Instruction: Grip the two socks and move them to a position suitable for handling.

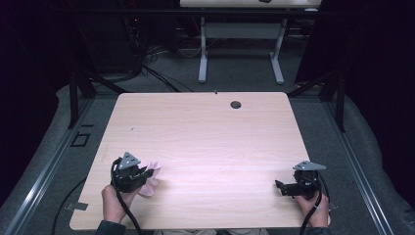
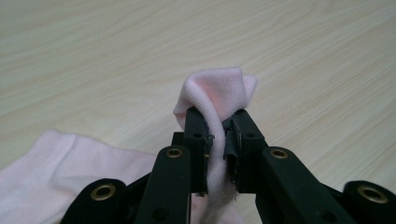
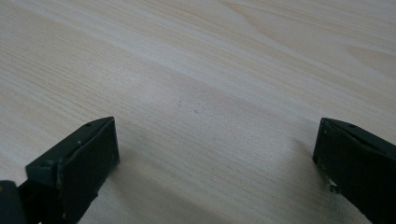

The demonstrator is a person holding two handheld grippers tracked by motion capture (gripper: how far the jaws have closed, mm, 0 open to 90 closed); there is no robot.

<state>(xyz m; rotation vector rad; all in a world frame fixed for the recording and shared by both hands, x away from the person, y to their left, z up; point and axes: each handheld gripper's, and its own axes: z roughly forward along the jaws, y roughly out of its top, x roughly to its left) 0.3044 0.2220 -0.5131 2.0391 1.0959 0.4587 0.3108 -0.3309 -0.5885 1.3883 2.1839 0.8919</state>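
The fingers [image 2: 195, 135] of the left gripper [image 2: 215, 140] are clamped on a fold of the pink sock [image 2: 219, 93], which bunches up between them and bulges out above their tips in the left gripper view. The pinched fold is lifted off the wood, while the rest of the sock lies flat on the tabletop [image 2: 116, 56] below and to the left of the fingers in that view. No earlier picture is at hand, so only the grip itself can be told: the pads press the cloth from both sides with a narrow gap filled by fabric.

In the high view the sock [image 1: 152, 171] sits near the front left corner of the tabletop [image 1: 205, 137], just beside and partly under the left gripper [image 1: 142, 174], whose hand [image 1: 115, 200] comes in from the front edge.

The right gripper [image 1: 280, 186] rests well apart from the sock, near the front right corner of the tabletop, pointing towards the sock's side. Its fingers [image 3: 88, 163] stand wide, with bare wood between them and nothing held.

Far from the sock, a dark round hole [image 1: 236, 104] lies near the tabletop's far edge.
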